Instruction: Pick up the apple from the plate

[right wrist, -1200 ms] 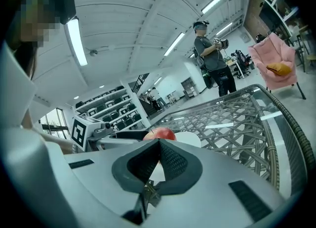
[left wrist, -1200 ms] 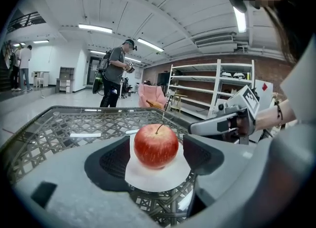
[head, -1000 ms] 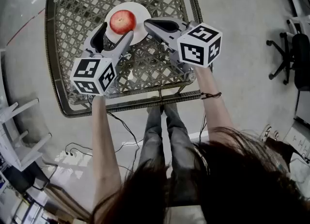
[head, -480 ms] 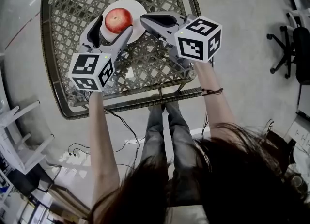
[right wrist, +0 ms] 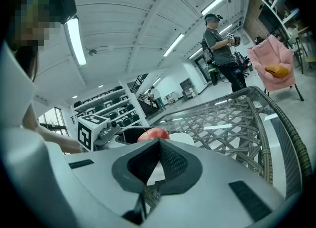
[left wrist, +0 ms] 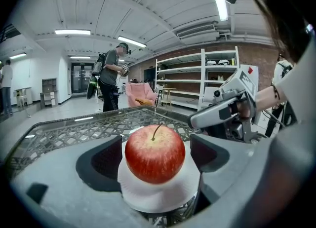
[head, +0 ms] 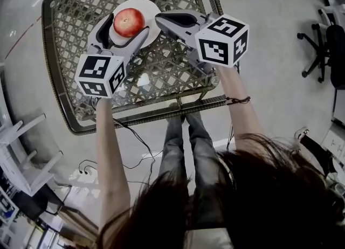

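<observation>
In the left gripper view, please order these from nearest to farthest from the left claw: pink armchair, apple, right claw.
1. apple, between the opening jaws of the left claw, not gripped.
2. right claw, shut, beyond the apple on the right.
3. pink armchair, far in the background, near the centre.

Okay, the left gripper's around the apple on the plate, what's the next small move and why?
Probably close the left gripper on the apple. Its jaws are opening, the apple sits squarely between the pads without being pressed, and it rests on the plate, not yet lifted. The right gripper is shut and off to the side, so it looks unlikely to get in the way.
</observation>
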`<state>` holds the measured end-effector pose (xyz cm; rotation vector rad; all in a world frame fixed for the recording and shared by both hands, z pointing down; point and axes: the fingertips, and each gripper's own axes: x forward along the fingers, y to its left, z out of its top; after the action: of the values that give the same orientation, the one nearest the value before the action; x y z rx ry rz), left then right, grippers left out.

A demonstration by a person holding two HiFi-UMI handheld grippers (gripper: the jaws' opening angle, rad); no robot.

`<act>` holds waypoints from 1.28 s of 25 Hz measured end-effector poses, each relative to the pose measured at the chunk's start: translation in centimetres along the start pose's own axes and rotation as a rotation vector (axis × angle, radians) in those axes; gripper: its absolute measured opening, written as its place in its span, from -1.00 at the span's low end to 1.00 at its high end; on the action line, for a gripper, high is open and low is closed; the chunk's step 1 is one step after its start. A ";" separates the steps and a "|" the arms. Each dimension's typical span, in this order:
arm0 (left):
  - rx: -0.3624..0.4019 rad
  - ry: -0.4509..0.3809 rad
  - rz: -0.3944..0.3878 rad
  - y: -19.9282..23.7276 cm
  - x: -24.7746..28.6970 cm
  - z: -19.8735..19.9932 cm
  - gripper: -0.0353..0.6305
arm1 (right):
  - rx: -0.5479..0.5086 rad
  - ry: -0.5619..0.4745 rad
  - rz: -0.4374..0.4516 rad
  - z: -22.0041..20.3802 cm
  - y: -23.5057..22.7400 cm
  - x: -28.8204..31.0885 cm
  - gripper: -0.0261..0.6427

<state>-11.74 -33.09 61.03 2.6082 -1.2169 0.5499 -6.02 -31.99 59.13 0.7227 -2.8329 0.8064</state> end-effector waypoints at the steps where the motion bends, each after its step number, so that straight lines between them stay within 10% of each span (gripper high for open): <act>1: 0.006 0.002 -0.005 -0.1 0.1 0.0 0.38 | -0.002 -0.001 -0.001 0.0 0.0 0.0 -0.89; 32: 0.039 0.034 0.005 0.3 0.3 -0.1 0.32 | 0.001 -0.014 -0.019 0.3 0.3 0.1 -0.90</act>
<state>-11.79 -33.51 61.24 2.6177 -1.2142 0.6220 -6.22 -31.97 58.75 0.7576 -2.8337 0.8026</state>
